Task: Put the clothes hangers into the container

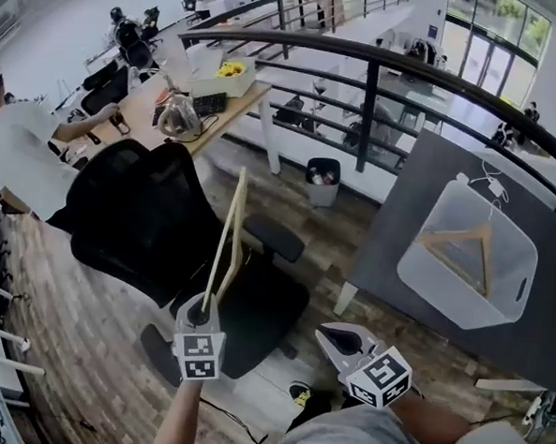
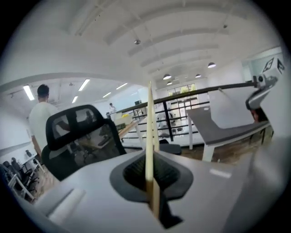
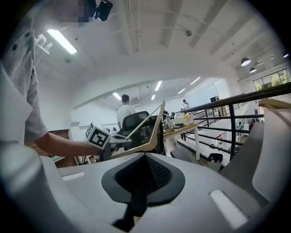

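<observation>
I pinch hanger (image 1: 228, 234) in left gripper (image 1: 200, 309) | right gripper (image 1: 337, 340) pressed together, empty | hanger looks light, stiff, slick; I'd hold its bar.

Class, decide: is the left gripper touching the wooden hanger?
Touching. The left gripper view shows the left gripper with its jaws shut on the wooden hanger, pinching it.

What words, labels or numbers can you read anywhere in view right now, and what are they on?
No readable words or numbers anywhere.
Left cube, on the left tool: black-and-white square pattern only, no letters.
Right cube, on the right tool: same kind of pattern, no letters.
Hanger held in the left tool: no print visible.
White container: no print visible.
</observation>
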`<act>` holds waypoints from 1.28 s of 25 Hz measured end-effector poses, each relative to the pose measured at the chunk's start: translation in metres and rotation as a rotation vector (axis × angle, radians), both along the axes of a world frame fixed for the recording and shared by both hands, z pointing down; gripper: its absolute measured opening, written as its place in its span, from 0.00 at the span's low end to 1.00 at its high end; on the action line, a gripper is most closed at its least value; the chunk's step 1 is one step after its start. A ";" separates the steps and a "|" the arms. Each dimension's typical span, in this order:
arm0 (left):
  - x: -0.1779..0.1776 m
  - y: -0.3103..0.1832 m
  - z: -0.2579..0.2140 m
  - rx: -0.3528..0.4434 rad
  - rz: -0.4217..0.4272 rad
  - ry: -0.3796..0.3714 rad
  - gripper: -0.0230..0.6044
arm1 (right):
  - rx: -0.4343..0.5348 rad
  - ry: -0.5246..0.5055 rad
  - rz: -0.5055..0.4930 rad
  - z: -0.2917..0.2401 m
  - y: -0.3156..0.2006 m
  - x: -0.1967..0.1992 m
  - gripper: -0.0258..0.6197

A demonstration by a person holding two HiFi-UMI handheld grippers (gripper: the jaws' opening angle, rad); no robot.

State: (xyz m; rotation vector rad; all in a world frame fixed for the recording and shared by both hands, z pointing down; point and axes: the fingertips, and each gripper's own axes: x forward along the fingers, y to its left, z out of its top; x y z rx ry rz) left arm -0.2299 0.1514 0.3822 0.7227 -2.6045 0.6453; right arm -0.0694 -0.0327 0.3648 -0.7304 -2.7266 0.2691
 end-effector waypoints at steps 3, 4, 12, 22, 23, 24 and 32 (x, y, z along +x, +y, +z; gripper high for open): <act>0.001 -0.061 -0.039 0.024 0.131 -0.053 0.05 | 0.007 -0.013 0.065 -0.008 -0.034 0.011 0.04; 0.002 -0.083 -0.051 0.031 0.173 -0.069 0.05 | 0.009 -0.018 0.083 -0.010 -0.044 0.015 0.04; 0.031 -0.266 -0.161 0.114 0.525 -0.193 0.05 | -0.003 -0.045 0.213 -0.024 -0.124 0.048 0.04; 0.131 -0.506 -0.198 0.209 1.020 -0.144 0.05 | 0.007 -0.072 0.364 -0.016 -0.227 0.076 0.04; 0.142 -0.526 -0.191 0.194 1.067 -0.118 0.05 | 0.009 -0.075 0.379 -0.017 -0.235 0.078 0.04; 0.152 -0.544 -0.184 0.172 1.111 -0.091 0.05 | 0.009 -0.078 0.391 -0.018 -0.243 0.080 0.04; 0.210 -0.630 -0.096 -0.022 1.315 0.099 0.05 | -0.009 -0.057 0.494 -0.015 -0.291 0.109 0.04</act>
